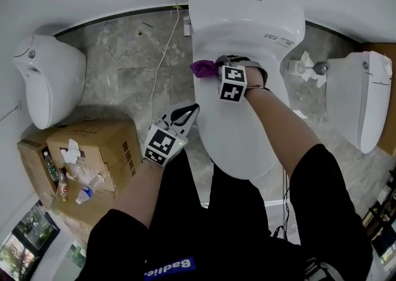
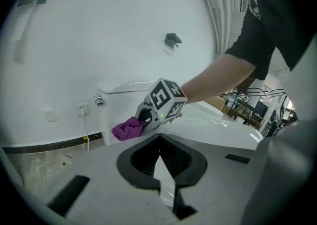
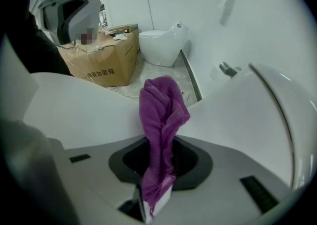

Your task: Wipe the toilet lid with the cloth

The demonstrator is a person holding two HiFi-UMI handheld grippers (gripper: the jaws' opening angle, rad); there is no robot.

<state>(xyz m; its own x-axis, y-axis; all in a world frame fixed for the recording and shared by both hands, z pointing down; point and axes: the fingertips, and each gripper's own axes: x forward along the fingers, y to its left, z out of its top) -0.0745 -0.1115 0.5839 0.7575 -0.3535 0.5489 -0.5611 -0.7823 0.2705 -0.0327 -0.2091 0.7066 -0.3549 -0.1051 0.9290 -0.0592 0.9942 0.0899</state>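
The white toilet lid (image 1: 244,119) is down, in the middle of the head view. My right gripper (image 1: 214,69) is shut on a purple cloth (image 1: 202,68) at the lid's left edge, close to the hinge end. In the right gripper view the cloth (image 3: 161,115) stands bunched up out of the jaws, over the lid (image 3: 84,112). My left gripper (image 1: 192,111) hangs off the toilet's left side, shut with nothing in it. Its view looks across the lid (image 2: 218,130) at the cloth (image 2: 129,129) and the right gripper's marker cube (image 2: 166,97).
An open cardboard box (image 1: 93,156) with bottles and paper stands on the floor at the left. Another white toilet (image 1: 49,78) sits far left, a third (image 1: 359,97) at the right. A white cable (image 1: 159,69) runs over the marble floor. The person's legs fill the bottom.
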